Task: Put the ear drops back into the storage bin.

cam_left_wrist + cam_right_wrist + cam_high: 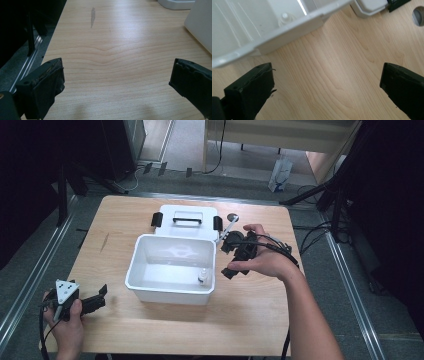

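You are working at a pale wooden counter (250,320) set on grey carpet, with metal rails along both sides, black stands and loose cables around it, and a light wooden bench beyond the far edge.

At the middle of the counter sits a white plastic bin (172,269), open at the top. Its white lid (186,221), with a black handle and black latches, lies flat just behind it, touching or nearly touching the far wall. Inside the bin, in the near right corner, a small white bottle (203,276) stands upright.

Your right gripper (229,261) hangs just beside the bin's right wall. Its jaws are spread wide with nothing between them; the right gripper view shows bare wood under them and the bin's rim at upper left. Your left gripper (102,296) rests near the counter's near left corner, well apart from the bin, jaws also wide and empty.

By the look of it, the bottle has been placed and the step in hand is clearing away. The likely next move is fetching the lid, which calls for a grip on its handle or edge.
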The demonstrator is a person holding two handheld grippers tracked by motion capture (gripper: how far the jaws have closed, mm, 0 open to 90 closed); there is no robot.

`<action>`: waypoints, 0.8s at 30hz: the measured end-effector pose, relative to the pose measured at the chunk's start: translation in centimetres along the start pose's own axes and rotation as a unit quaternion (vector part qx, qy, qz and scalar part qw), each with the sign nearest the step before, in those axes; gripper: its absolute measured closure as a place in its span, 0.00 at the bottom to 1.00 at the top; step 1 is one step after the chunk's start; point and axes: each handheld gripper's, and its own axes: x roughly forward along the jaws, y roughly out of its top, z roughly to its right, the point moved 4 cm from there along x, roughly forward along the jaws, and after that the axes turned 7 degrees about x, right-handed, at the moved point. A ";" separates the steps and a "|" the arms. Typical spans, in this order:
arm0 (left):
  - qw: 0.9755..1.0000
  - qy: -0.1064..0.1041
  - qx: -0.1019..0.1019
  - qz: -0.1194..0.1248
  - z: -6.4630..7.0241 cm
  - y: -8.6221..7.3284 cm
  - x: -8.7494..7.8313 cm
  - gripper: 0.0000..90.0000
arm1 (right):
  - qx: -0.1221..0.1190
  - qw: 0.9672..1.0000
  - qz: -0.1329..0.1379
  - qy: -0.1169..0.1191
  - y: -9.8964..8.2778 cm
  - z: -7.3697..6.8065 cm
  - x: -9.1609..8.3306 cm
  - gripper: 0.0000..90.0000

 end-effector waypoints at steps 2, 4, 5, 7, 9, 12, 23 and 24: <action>1.000 0.000 0.000 0.000 0.0 0.0 0.0 0.00 | 0.008 1.000 0.002 -0.002 -0.8 0.4 0.2 0.00; 1.000 0.000 -0.001 0.001 0.0 0.0 0.0 0.00 | 0.018 1.000 0.008 -0.006 -1.6 0.8 0.5 0.00; 1.000 0.000 0.000 0.001 0.0 0.0 0.0 0.00 | 0.023 1.000 0.012 -0.007 -1.9 0.9 0.6 0.00; 1.000 0.000 0.000 0.001 0.0 0.0 0.0 0.00 | 0.033 0.999 0.019 -0.009 -2.8 1.1 0.9 0.00; 1.000 0.000 0.001 0.001 0.0 0.0 0.0 0.00 | 0.042 0.999 0.028 -0.011 -3.7 1.3 1.4 0.00; 1.000 0.000 0.003 0.001 0.0 0.0 0.0 0.00 | 0.064 0.997 0.040 -0.010 -5.1 1.6 2.1 0.00; 1.000 0.002 0.004 0.001 0.1 0.0 0.0 0.00 | 0.148 0.980 0.124 -0.043 -11.1 2.4 4.4 0.00; 1.000 0.002 0.004 0.002 0.1 0.0 0.0 0.00 | 0.154 0.978 0.132 -0.048 -11.7 2.4 4.6 0.00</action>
